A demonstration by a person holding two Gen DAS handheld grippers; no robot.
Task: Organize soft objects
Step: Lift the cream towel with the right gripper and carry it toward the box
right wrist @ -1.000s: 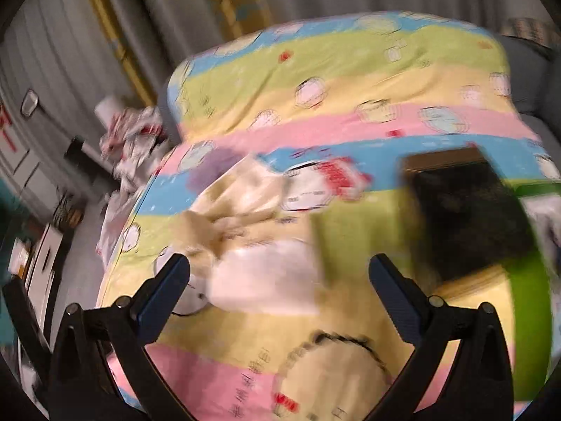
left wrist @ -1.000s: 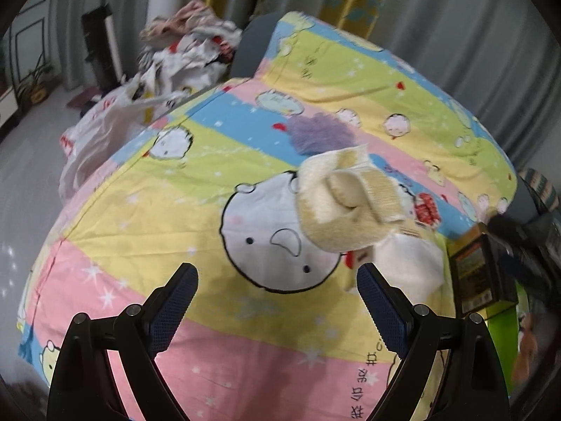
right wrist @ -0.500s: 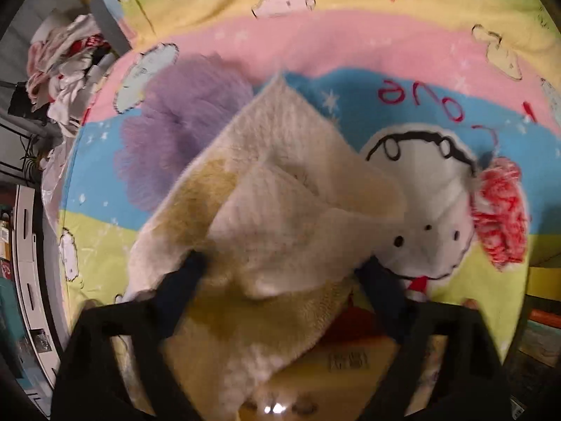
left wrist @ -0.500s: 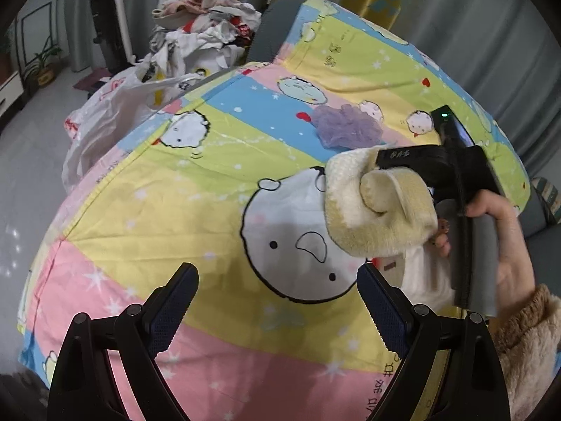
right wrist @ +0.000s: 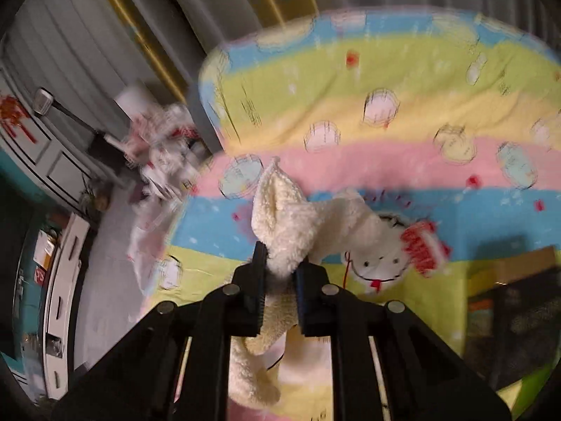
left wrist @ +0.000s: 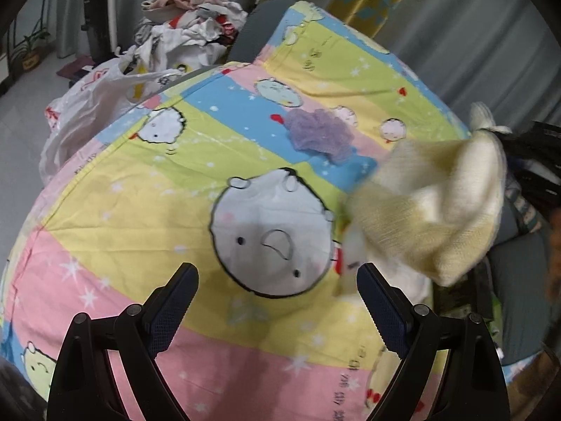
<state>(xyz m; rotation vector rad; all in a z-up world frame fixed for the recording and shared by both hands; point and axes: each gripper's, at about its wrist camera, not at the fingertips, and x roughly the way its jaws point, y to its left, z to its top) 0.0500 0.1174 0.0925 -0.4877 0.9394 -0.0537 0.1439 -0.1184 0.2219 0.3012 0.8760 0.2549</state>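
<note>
- While our left gripper (left wrist: 277, 291) hangs over the striped cartoon bedsheet (left wrist: 147, 182) with its jaws spread wide and nothing between them, our right gripper (right wrist: 279, 273) has just been closing and now pinches a cream fleece cloth (right wrist: 291, 224).
- In the right wrist view we see the cloth bunched between the two pads, one tuft sticking up past the fingertips and the rest drooping below the jaws.
- In the left wrist view we see the same cloth (left wrist: 431, 210) lifted clear of the sheet at the right side, hanging in a blurred fold; the dark tool holding it is mostly hidden at the frame edge.
- Under the lifted cloth a white soft item (left wrist: 406, 280) lies on the sheet, just beside our left gripper's right finger; what it is we cannot tell.
- A purple mesh puff (left wrist: 319, 133) lies farther up the bed on the blue stripe, well apart from both grippers.
- A round white cartoon face (left wrist: 273, 235) is printed on the sheet just ahead of our open left jaws.
- Beyond the bed's far corner we see a heap of clothes (left wrist: 193, 17) and a white plastic bag (left wrist: 91, 105) on the floor side.
- At the right in the right wrist view a dark box (right wrist: 512, 298) sits on the bed, too blurred to read.
</note>
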